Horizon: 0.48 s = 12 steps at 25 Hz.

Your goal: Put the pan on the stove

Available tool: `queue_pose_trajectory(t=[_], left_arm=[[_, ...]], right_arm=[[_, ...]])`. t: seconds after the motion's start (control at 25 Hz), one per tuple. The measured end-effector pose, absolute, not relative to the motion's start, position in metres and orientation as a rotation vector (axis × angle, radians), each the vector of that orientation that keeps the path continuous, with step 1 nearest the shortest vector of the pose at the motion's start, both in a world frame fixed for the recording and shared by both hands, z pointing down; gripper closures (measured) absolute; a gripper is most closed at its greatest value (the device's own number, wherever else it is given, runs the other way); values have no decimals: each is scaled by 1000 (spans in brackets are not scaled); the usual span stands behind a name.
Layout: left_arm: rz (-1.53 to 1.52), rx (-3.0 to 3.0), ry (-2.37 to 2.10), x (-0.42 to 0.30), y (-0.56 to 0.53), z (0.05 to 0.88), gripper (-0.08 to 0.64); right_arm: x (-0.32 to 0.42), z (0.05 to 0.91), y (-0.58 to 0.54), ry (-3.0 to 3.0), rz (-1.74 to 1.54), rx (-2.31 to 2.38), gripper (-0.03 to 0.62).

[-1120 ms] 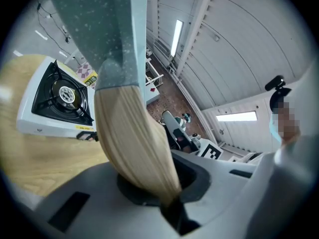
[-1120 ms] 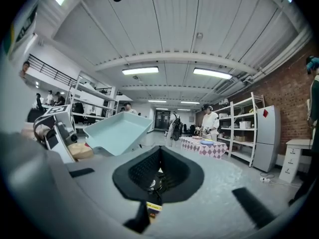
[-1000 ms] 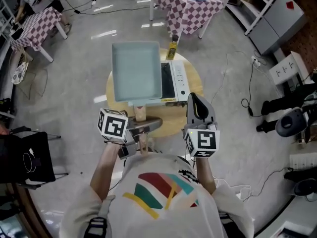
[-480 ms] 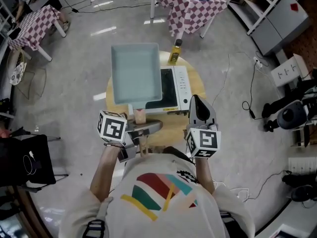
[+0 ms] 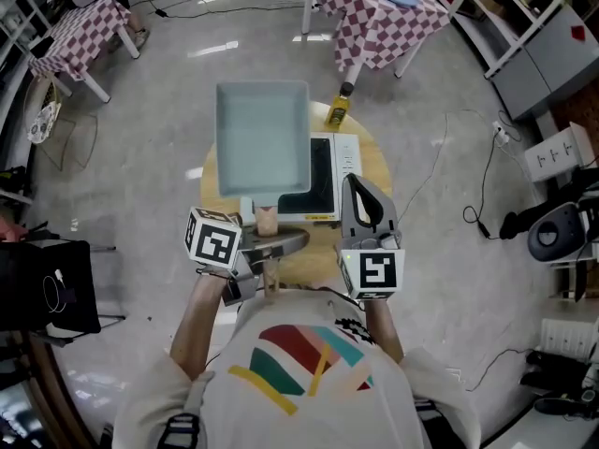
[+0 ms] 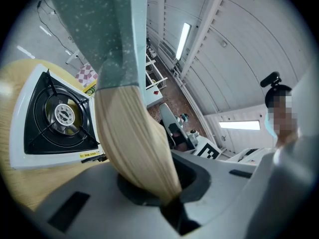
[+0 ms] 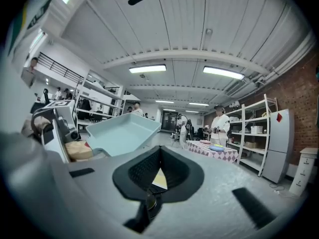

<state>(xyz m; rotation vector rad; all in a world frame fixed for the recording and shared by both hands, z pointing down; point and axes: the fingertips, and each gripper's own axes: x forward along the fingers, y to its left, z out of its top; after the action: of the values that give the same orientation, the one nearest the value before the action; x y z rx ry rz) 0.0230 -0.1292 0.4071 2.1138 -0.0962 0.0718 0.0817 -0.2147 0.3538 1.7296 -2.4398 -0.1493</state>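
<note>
In the head view we see the pale blue square pan [image 5: 262, 138] over the left part of the round wooden surface [image 5: 371, 157], where it hides the left side of the white stove [image 5: 326, 174]. The left hand-held gripper [image 5: 270, 247] pinches the wooden handle [image 5: 267, 218] of the pan. The right hand-held gripper [image 5: 360, 195] is just beside the stove's right edge, and a yellow bottle [image 5: 339, 110] stands at the far side of the stove. In the left gripper view the left hand-held gripper [image 6: 169, 203] is pressed on the handle [image 6: 134, 138], which goes up to the underside of the pan [image 6: 99, 29]. The pan is in the air there, above the stove [image 6: 55, 118]; the burner [image 6: 62, 114] lies uncovered, and the surface [image 6: 30, 183] shows beside it. In the right gripper view the right hand-held gripper [image 7: 158, 176] has its jaws pressed together with nothing between them, and the pan [image 7: 122, 133] shows to its left, lifted and a little tilted.
</note>
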Motion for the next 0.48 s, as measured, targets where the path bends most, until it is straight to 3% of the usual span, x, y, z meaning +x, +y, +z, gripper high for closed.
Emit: queue_pose_trajectory(t=[0.48], left_arm=[[65,2113,-92,35,-154,405,549]], right_arm=[[88,360,-237,-2480,-97,1679,592]])
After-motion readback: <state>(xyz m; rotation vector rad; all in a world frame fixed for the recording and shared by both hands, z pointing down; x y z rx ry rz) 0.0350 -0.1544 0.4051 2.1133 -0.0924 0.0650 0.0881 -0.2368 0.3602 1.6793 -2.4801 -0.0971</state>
